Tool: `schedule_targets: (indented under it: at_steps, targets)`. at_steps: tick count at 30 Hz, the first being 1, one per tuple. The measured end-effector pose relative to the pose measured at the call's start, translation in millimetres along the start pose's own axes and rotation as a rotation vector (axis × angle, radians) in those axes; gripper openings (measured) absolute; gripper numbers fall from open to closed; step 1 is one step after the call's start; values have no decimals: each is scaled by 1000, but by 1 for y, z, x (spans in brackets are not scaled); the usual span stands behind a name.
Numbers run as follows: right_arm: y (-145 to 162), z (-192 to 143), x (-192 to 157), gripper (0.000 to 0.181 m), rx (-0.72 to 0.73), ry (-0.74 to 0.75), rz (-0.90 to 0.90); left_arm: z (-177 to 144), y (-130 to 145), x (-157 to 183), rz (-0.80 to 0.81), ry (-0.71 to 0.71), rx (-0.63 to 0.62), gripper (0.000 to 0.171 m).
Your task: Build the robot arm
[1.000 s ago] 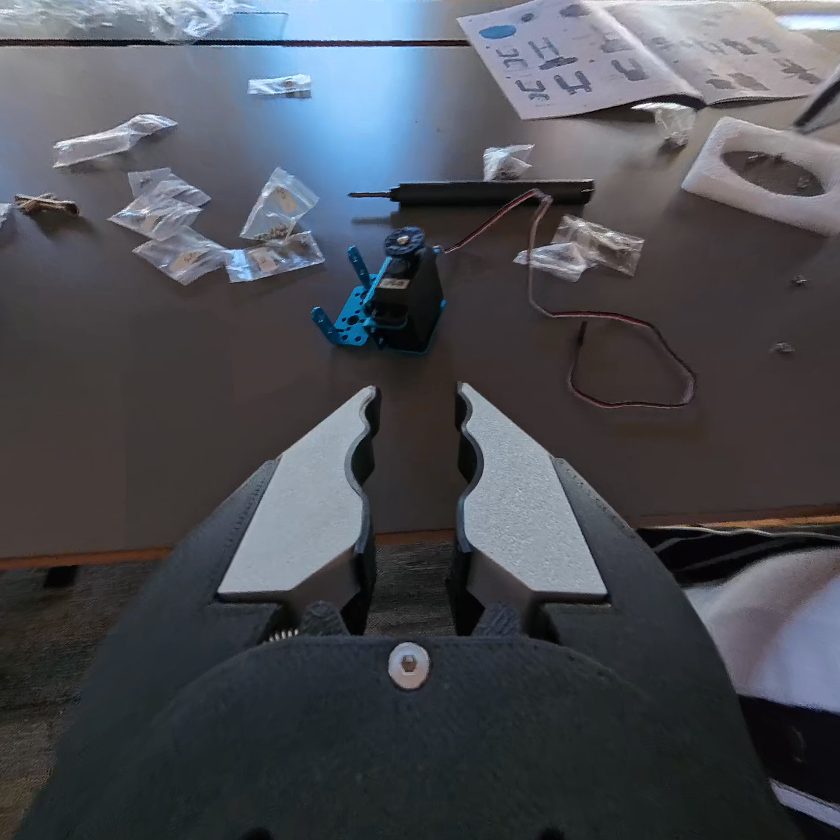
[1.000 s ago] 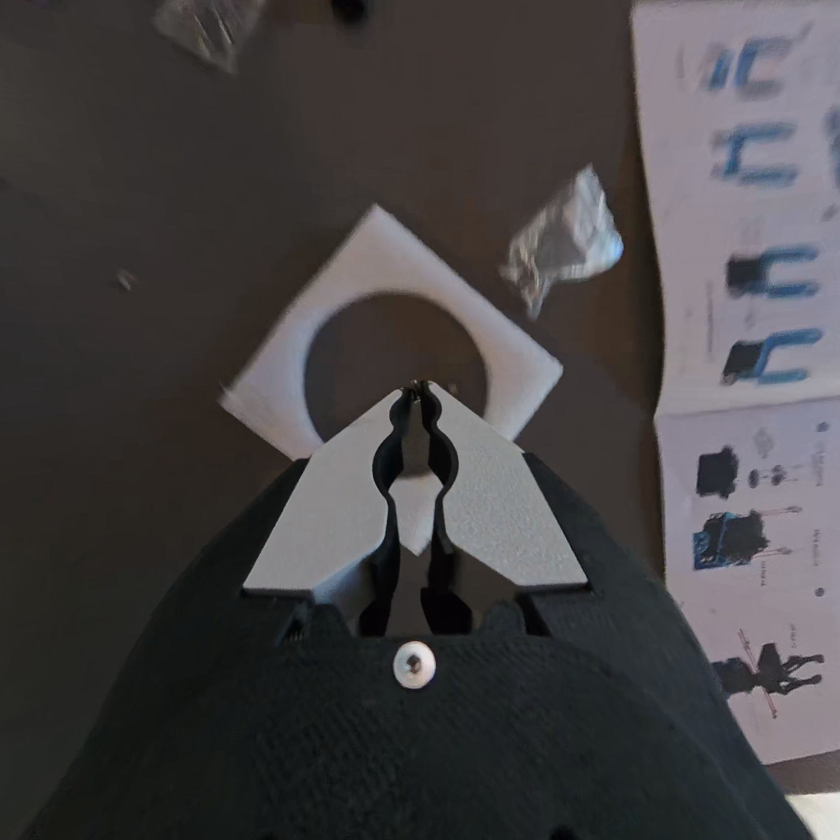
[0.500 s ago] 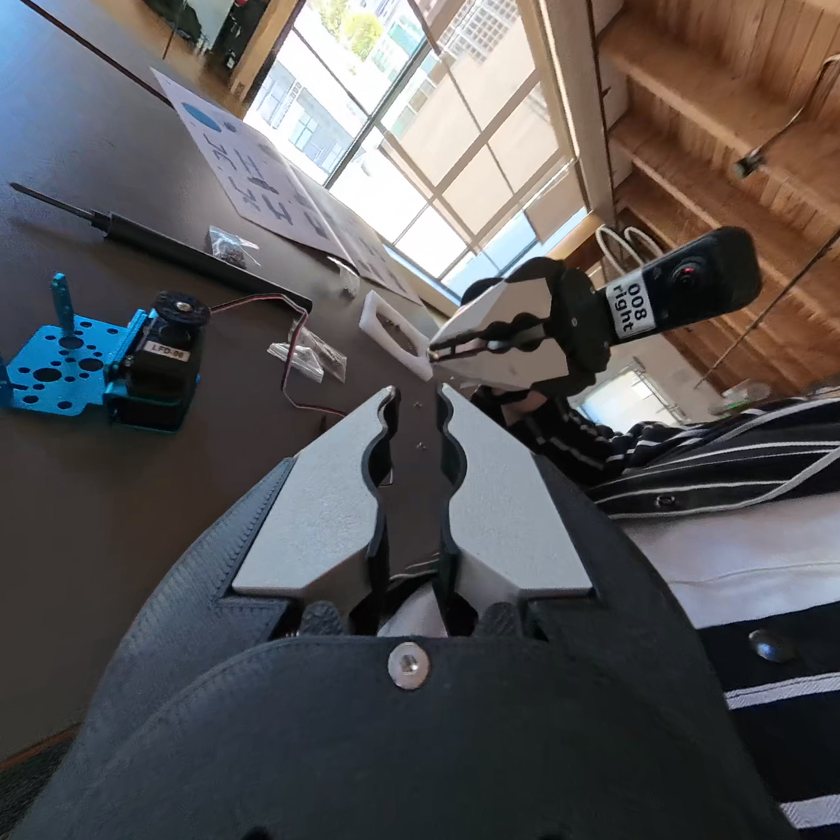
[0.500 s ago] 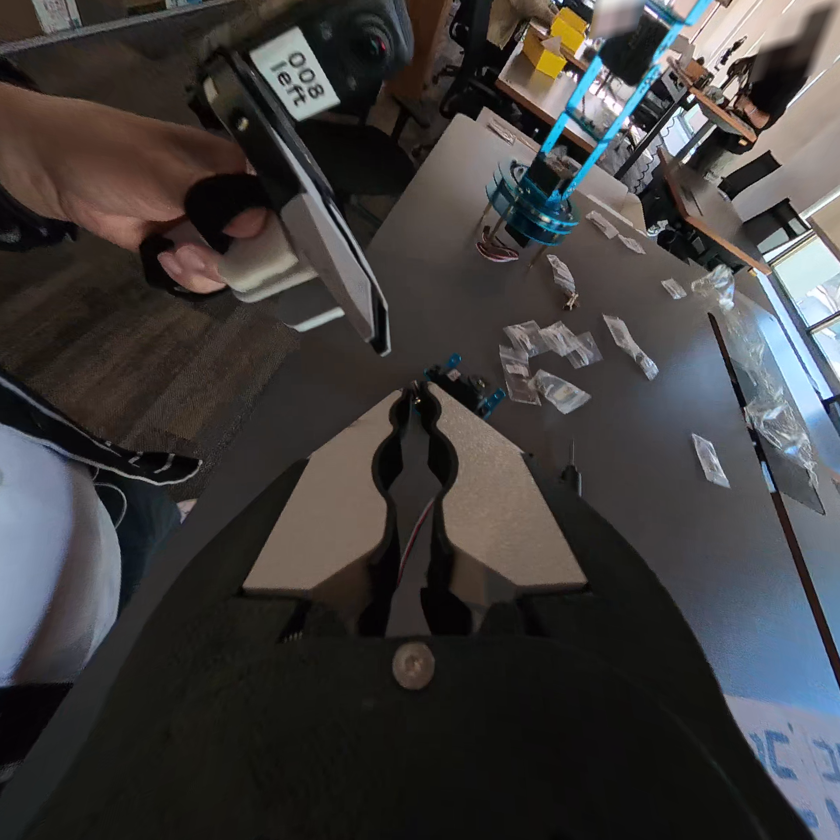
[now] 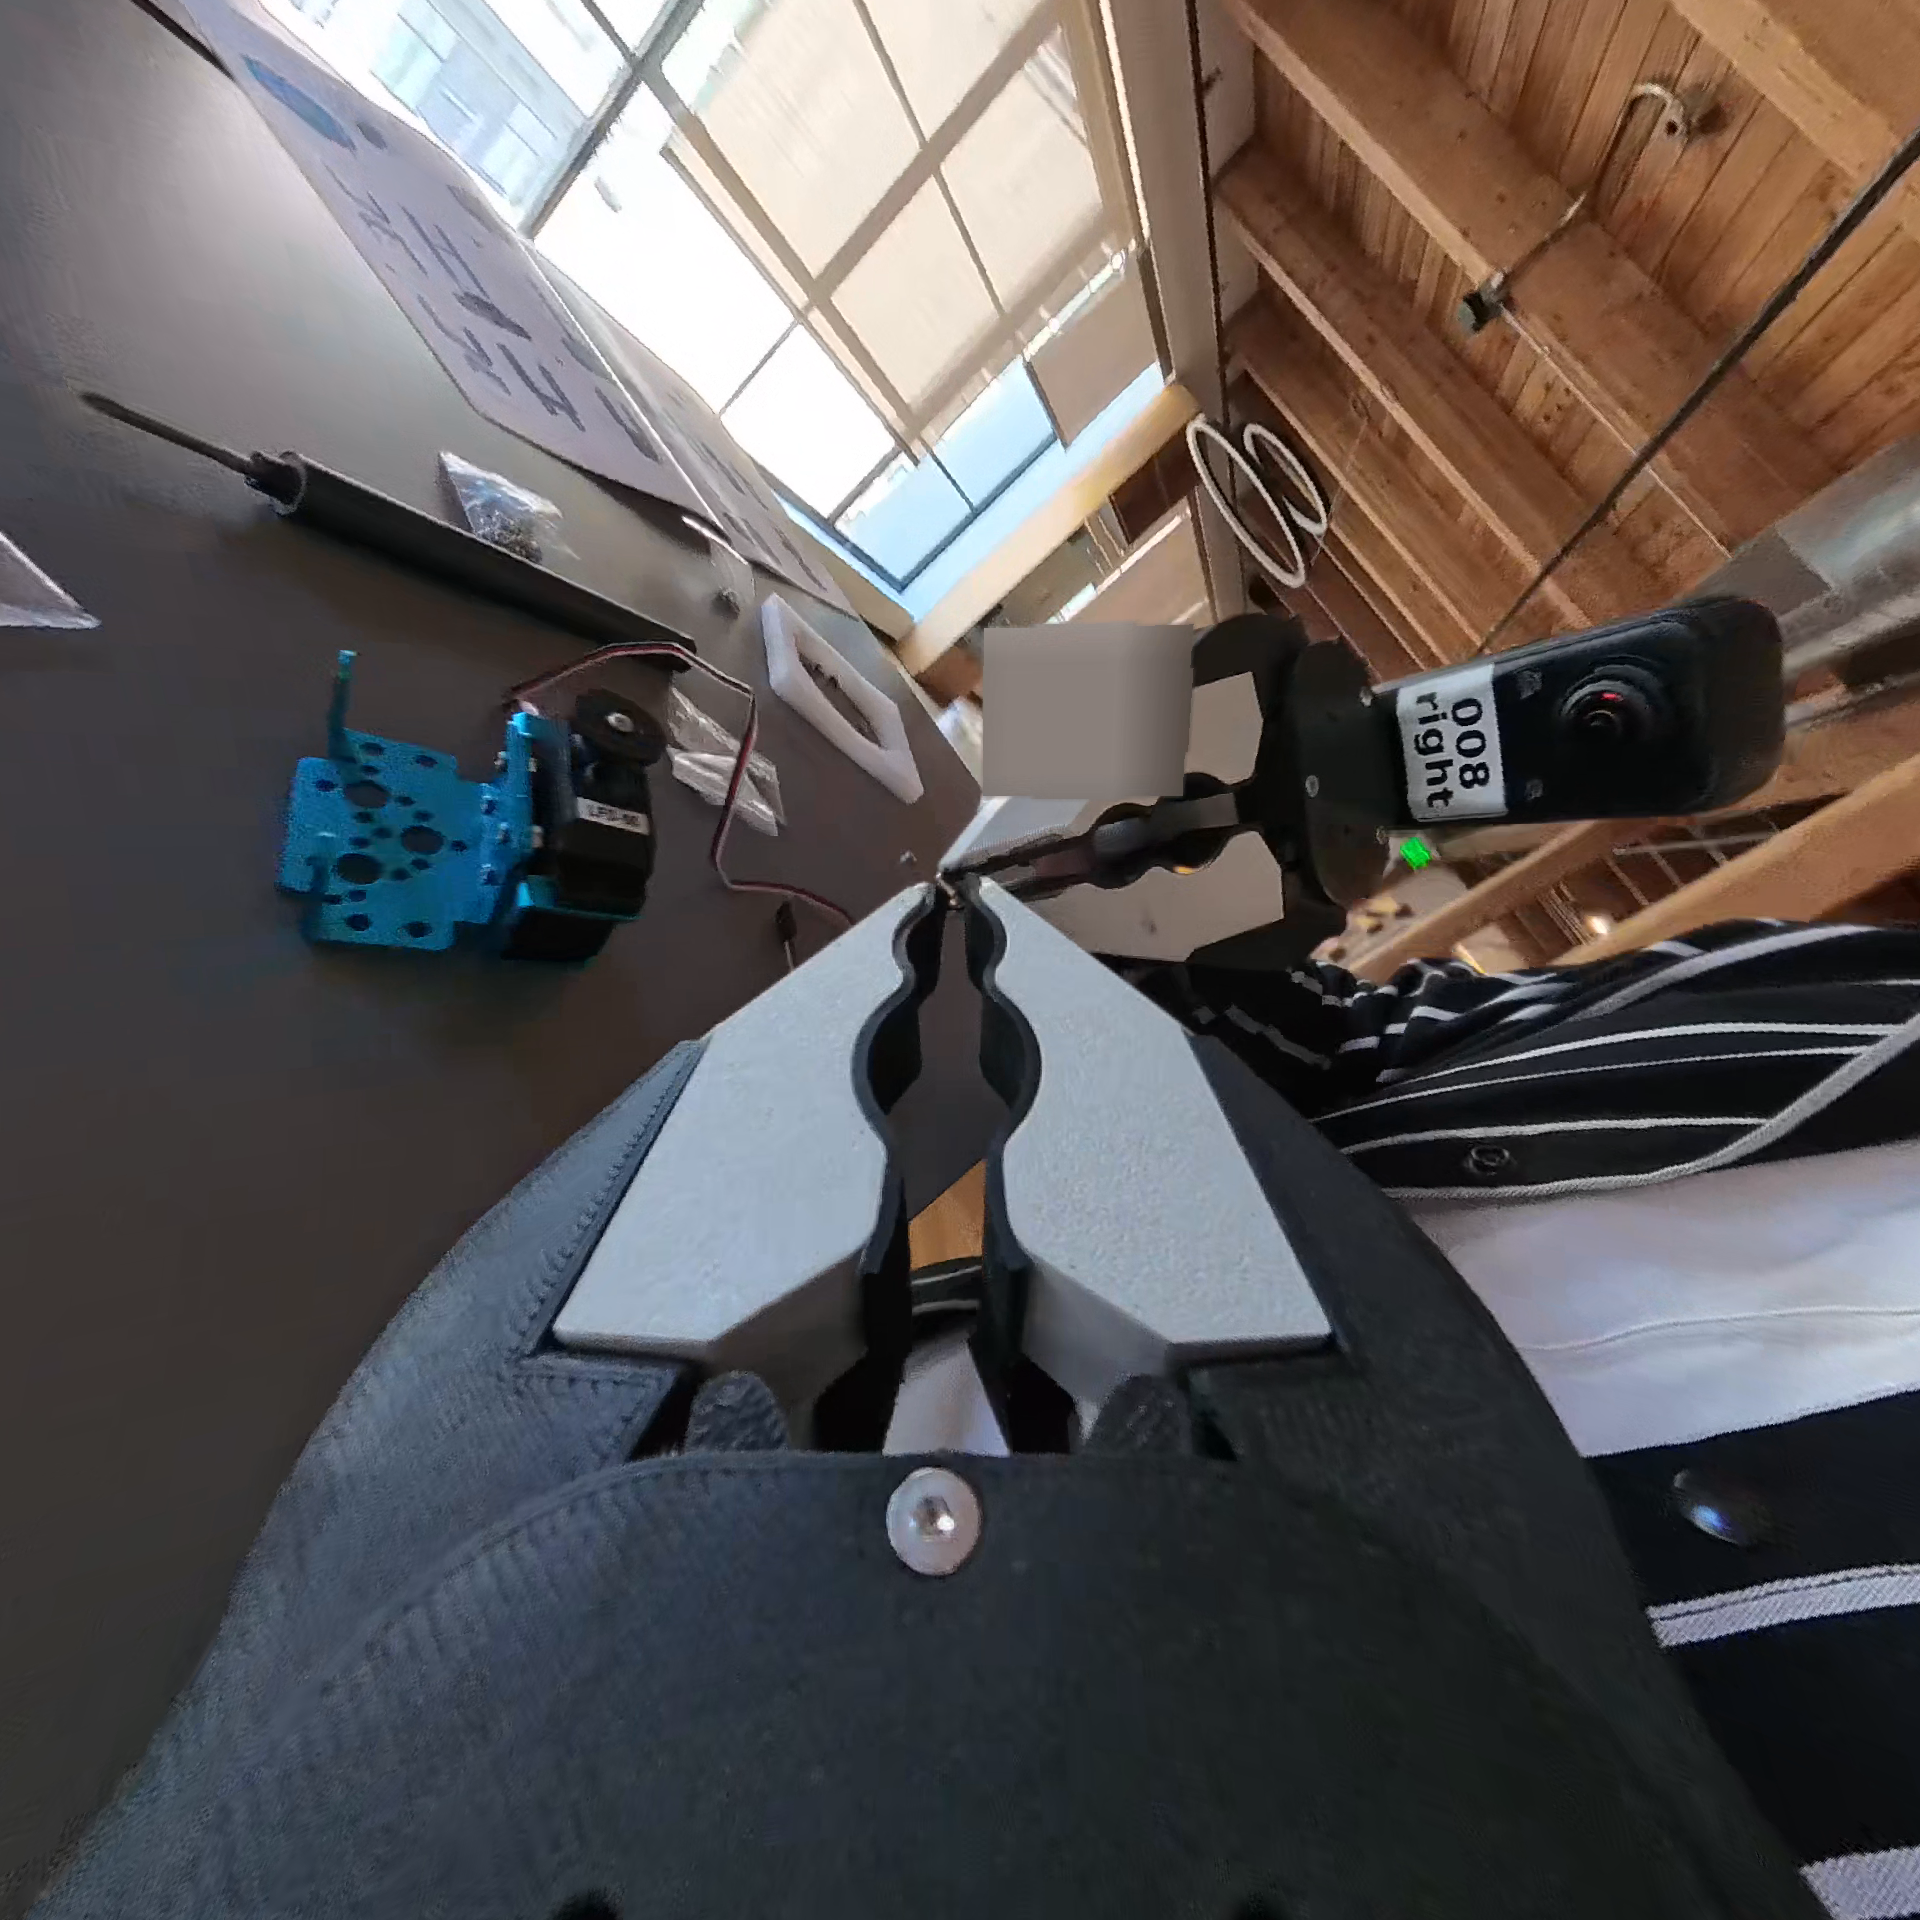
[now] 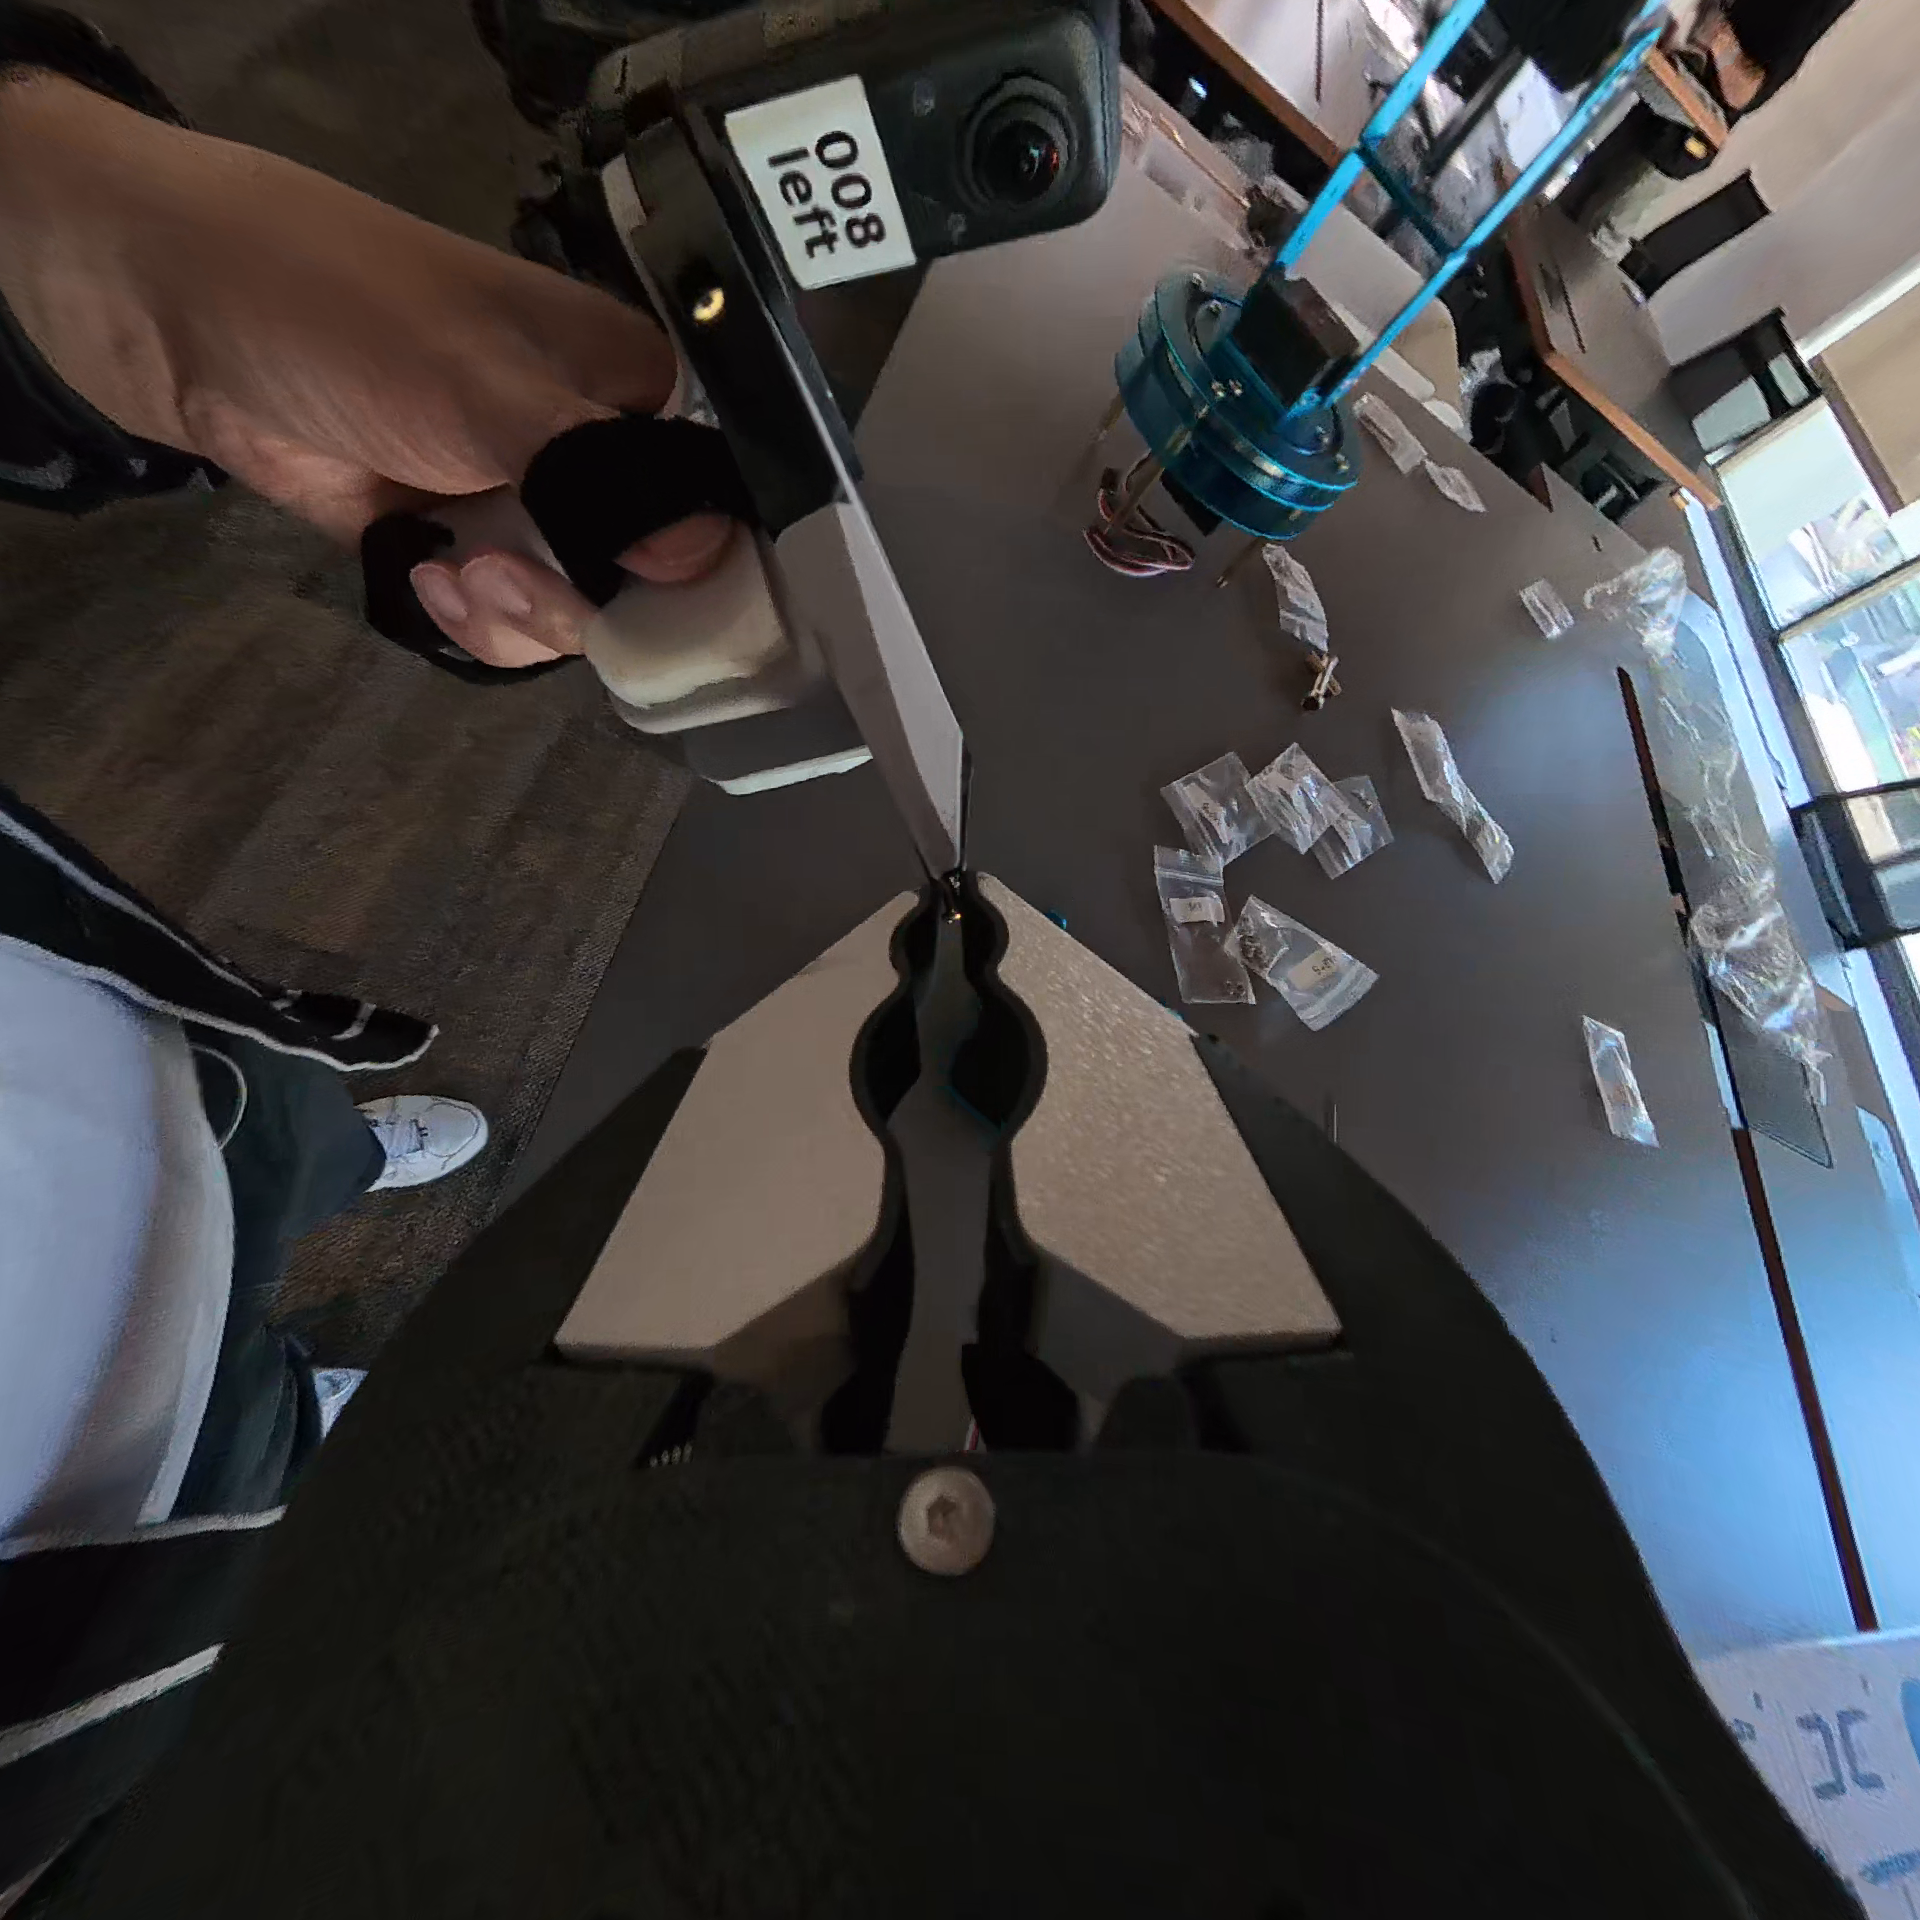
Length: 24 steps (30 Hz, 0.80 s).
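Note:
My left gripper (image 5: 953, 891) and right gripper (image 6: 953, 896) meet tip to tip above the near edge of the dark table (image 5: 156, 1039). A tiny metal screw (image 6: 954, 902) sits pinched at the tips; it also shows in the left wrist view (image 5: 947, 881). Both pairs of jaws are closed on it. The right gripper (image 5: 961, 868) comes in from the right in the left wrist view. A hand (image 6: 312, 395) holds the left gripper (image 6: 951, 857) in the right wrist view. A blue bracket (image 5: 374, 821) with a black servo (image 5: 603, 831) lies on the table to the left.
A black screwdriver (image 5: 436, 540), a white foam frame (image 5: 831, 707), an instruction sheet (image 5: 468, 281) and the servo's wire (image 5: 743, 748) lie beyond the bracket. Several small clear bags (image 6: 1257, 935) and a blue robot base (image 6: 1236, 436) stand farther along the table. Left tips and right tips are each some 12 centimeters from the blue bracket (image 5: 374, 821).
My left gripper has swung right and closed its jaws against the right gripper's tips. The right gripper left the foam frame and came over the table edge, still shut on the screw.

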State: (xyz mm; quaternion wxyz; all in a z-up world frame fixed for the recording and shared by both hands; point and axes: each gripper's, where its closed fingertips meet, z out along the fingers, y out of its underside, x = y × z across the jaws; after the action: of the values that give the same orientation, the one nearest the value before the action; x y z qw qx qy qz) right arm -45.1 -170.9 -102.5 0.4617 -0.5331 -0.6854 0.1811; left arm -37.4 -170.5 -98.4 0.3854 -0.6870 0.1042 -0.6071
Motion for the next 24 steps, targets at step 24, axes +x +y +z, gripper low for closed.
schedule_targets:
  at_steps: [24]
  targets:
    - [-25,37,20,25,269,122,773,-54,-33,-16,-58,327,-107,0]
